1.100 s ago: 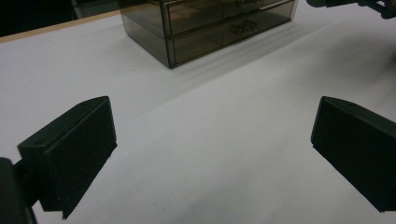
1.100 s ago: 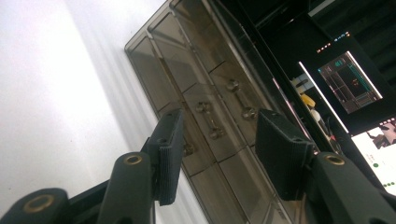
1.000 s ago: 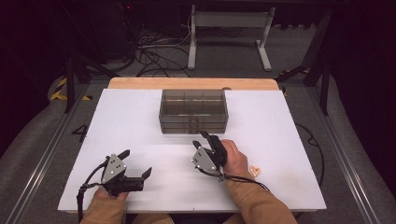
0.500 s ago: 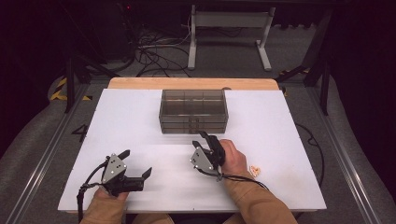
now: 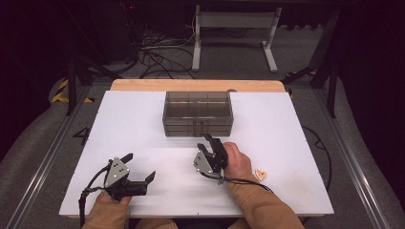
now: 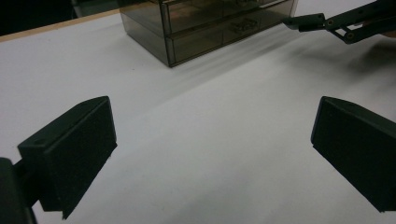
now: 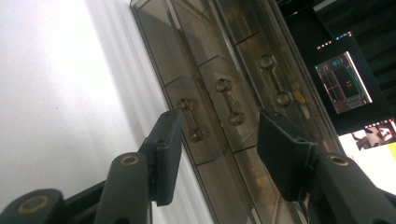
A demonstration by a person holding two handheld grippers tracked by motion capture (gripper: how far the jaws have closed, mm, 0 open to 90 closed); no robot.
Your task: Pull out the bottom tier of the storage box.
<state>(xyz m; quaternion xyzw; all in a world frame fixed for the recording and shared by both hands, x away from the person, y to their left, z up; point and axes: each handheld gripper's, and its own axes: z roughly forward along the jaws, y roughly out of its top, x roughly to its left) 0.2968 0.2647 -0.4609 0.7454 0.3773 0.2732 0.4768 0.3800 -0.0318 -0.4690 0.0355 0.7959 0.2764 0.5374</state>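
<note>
Your right gripper [image 7: 217, 154] has its two black fingers [image 7: 168, 154] spread apart, rising from 6 o'clock. Between and beyond them you see the smoky drawer box [image 7: 224, 70], running tilted from 11 o'clock down toward 5 o'clock. Three clear dumbbell-shaped handles [image 7: 229, 102] show on its front, the middle one just above the gap. The white table [image 7: 56, 93] lies toward 9 o'clock.

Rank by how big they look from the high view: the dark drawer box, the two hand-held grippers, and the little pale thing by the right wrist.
1. Drawer box, plainly largest.
2. Left gripper and right gripper: too alike to rank.
3. Small pale object, by far the smallest; too small to identify.
</note>
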